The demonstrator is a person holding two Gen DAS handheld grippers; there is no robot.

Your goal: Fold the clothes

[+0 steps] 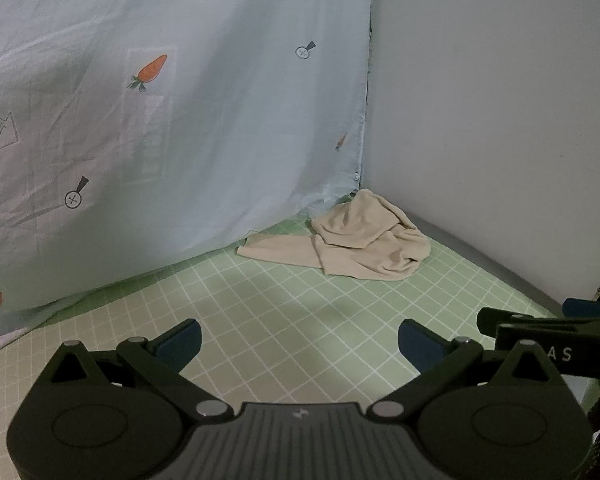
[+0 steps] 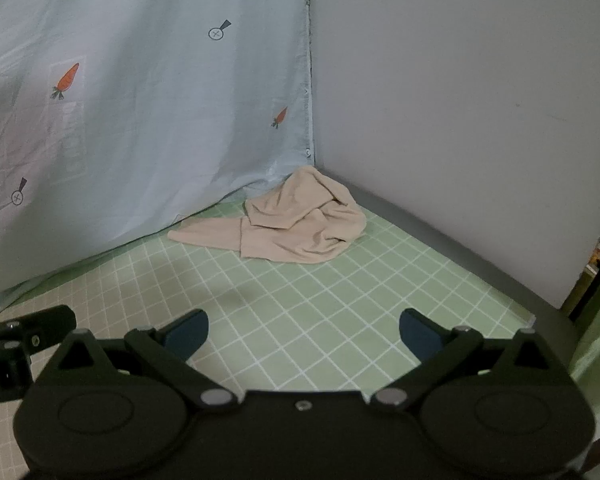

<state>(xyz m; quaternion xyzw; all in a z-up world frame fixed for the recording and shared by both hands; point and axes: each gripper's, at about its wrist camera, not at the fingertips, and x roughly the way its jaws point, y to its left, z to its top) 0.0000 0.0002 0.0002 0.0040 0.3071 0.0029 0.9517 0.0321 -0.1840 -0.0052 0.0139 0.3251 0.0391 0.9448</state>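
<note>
Curtain [image 1: 172,120], pale blue with carrot prints, hangs at left and reaches down to the table. Left gripper [image 1: 300,344]: jaws spread as wide as they go, nothing between them, only green checked table [image 1: 284,320] under them. Cloth [image 1: 352,240], beige, crumpled, lies at the far corner where curtain meets wall [image 1: 500,120]. Its long axis runs left-right across the view: a flat thin tail points left along the curtain foot, the bunched heap sits at the right end, its top touching the curtain's foot. Cloth well apart from both grippers. Right gripper [image 2: 304,332]: jaws also fully spread, empty, over bare table, aimed toward the cloth [image 2: 296,220]. The two grippers sit side by side, close together.
</note>
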